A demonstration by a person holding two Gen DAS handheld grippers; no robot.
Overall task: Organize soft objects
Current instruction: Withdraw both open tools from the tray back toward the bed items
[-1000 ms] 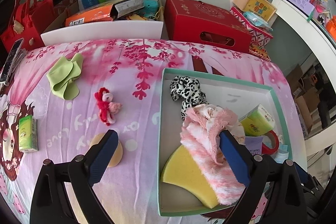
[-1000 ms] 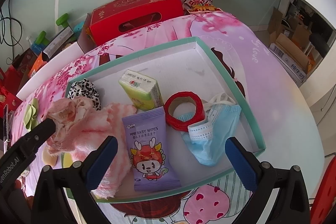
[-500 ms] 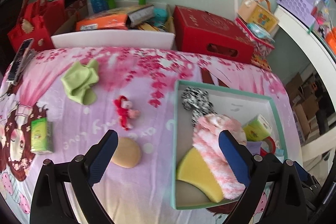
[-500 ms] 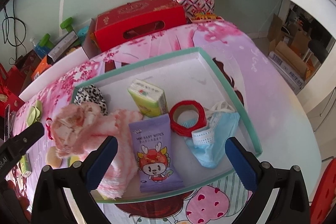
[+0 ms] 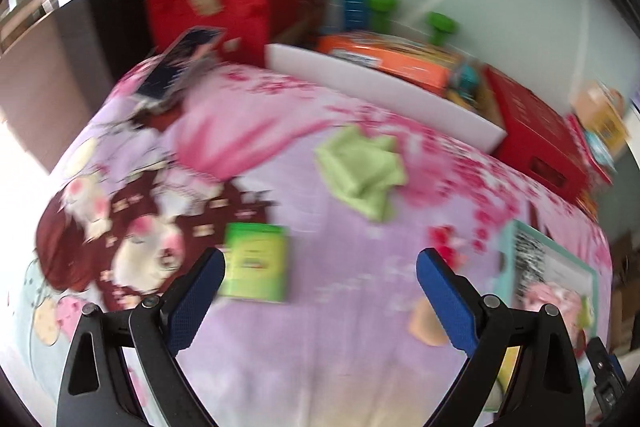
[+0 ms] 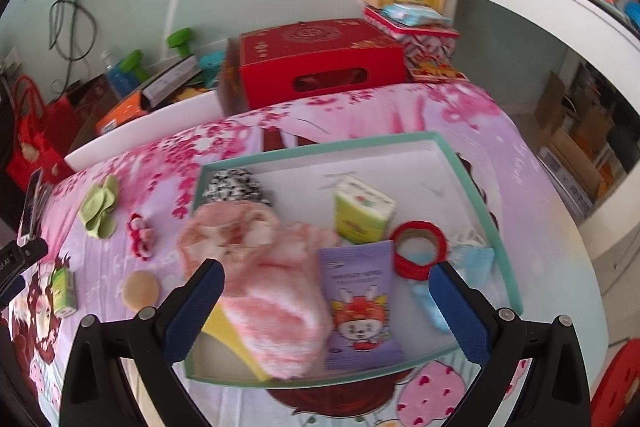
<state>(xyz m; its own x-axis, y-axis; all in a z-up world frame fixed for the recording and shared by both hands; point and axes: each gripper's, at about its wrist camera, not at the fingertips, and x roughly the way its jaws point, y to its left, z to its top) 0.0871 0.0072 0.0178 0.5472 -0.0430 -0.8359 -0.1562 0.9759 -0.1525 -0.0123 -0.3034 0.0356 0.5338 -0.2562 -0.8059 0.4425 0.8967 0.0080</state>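
a: left wrist view, items listed?
b: left gripper (image 5: 320, 267), jaws spread wide, nothing held. green tissue pack (image 5: 255, 262) lying flat on the pink bedsheet (image 5: 320, 347), just beside the left finger, long axis running away from the camera. green cloth (image 5: 362, 167) crumpled farther back. view blurred; small red plush (image 5: 446, 241) and tan round sponge (image 5: 426, 321) barely made out.

a: right wrist view?
b: right gripper (image 6: 326, 303), jaws wide apart, empty. teal-rimmed box (image 6: 472, 179) on the sheet. inside: pink fluffy sock (image 6: 264, 291), long axis running from back left toward the near rim, opening at the far end; purple wipes packet (image 6: 358, 303) upright beside it; red tape roll (image 6: 418, 245); blue mask (image 6: 474, 263); leopard scrunchie (image 6: 236, 185) in the back left corner.
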